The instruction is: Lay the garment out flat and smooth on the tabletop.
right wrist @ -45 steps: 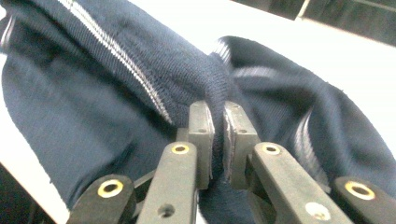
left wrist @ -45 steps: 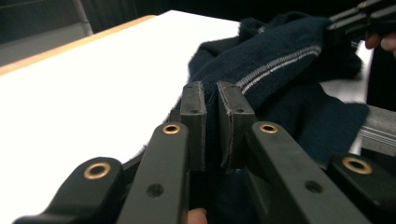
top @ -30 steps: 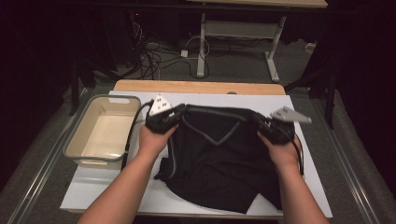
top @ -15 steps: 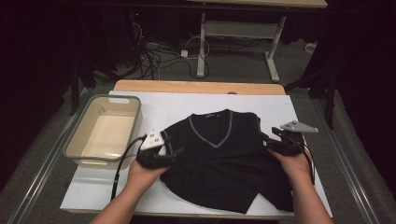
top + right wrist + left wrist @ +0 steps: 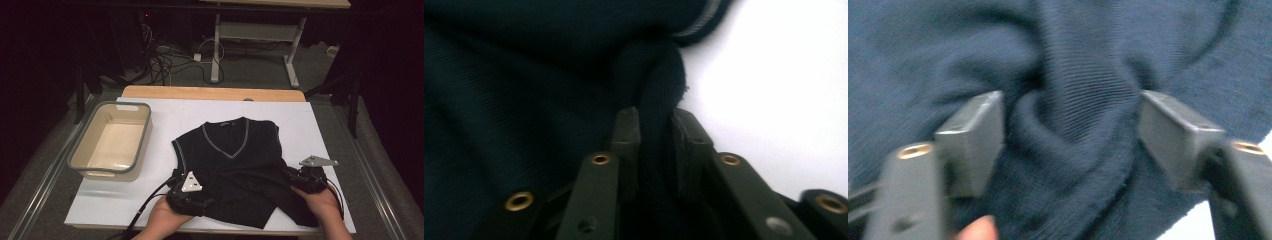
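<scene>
White-topped counter [image 5: 150, 200] with a wooden far edge carries everything. Dark knitted V-neck vest with pale trim [image 5: 235, 155] lies at its centre toward 6 o'clock, neck toward 12, lower half bunched and folded. Beige rectangular plastic tub with grey rim [image 5: 80, 155] sits at 9 o'clock of the vest, apart from it. Right claw [image 5: 295, 177] at vest's 4 o'clock: jaws have just been closing, now pinched on a rolled fold of the knit [image 5: 659, 115]. Left claw [image 5: 192, 197] at vest's 7 o'clock: jaws wide apart, just eased slightly, bunched fabric [image 5: 1073, 145] between them, pads look to touch it, no squeeze.
</scene>
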A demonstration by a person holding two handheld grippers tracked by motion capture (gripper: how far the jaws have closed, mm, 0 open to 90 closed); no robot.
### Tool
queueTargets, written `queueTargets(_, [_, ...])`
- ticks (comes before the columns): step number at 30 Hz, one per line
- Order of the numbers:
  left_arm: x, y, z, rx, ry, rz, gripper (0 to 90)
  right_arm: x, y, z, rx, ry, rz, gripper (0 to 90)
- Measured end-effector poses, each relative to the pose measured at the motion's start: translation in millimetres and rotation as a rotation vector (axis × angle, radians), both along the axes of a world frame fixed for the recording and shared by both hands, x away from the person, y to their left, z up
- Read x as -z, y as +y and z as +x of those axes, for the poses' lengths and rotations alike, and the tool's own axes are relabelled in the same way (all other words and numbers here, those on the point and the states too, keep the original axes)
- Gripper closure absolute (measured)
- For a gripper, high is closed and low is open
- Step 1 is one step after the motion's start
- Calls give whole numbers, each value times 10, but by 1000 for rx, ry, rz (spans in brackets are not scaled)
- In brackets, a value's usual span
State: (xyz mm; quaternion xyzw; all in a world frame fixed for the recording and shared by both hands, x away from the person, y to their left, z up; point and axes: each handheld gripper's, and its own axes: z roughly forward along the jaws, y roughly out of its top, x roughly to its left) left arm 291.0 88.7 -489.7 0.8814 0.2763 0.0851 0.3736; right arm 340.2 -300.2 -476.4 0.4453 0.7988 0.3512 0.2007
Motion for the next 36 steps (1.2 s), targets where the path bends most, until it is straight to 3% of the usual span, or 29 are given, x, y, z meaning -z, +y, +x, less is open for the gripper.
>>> queueTargets(3, [-7, -1, 5, 49, -6, -12, 547, -11, 150, -228, -46, -55, 14, 798])
queueTargets(5, [-5, 26, 6, 47, -18, -31, 713, -22, 263, -394, -65, -89, 17, 798])
queueTargets(6, [-10, 41, -14, 39, -33, -28, 751, -29, 306, -475, -78, -106, 25, 798])
queueTargets(9, [-83, 192, -141, 3, -96, -56, 767, -51, 376, -698, -83, -152, 46, 796])
queueTargets(12, [-152, 546, -215, -84, -132, -92, 770, -42, 346, -853, -94, -163, 92, 793])
queueTargets(14, [-155, 829, -238, -156, -126, -108, 771, -26, 324, -915, -104, -164, 103, 779])
queueTargets(16, [-135, 1057, -276, -219, -134, -94, 770, -40, 292, -915, -115, -166, 112, 702])
queueTargets(18, [-109, 1198, -300, -245, -112, -91, 768, -79, 257, -871, -110, -174, 150, 590])
queueTargets(21, [-85, 1232, -344, -245, -103, -108, 748, -149, 265, -775, -89, -200, 188, 512])
queueTargets(23, [-74, 1204, -382, -238, -124, -108, 700, -170, 337, -717, -92, -201, 195, 490])
queueTargets(26, [-61, 1206, -399, -241, -128, -127, 556, -151, 513, -622, -114, -177, 164, 448])
queueTargets(28, [-66, 1241, -403, -257, -132, -147, 490, -105, 627, -538, -133, -122, 153, 389])
queueTargets(33, [-104, 1314, -392, -283, -149, -198, 418, -11, 887, -367, -147, -29, 58, 278])
queueTargets(36, [-106, 1307, -374, -275, -153, -203, 383, 41, 991, -237, -142, -2, 4, 248])
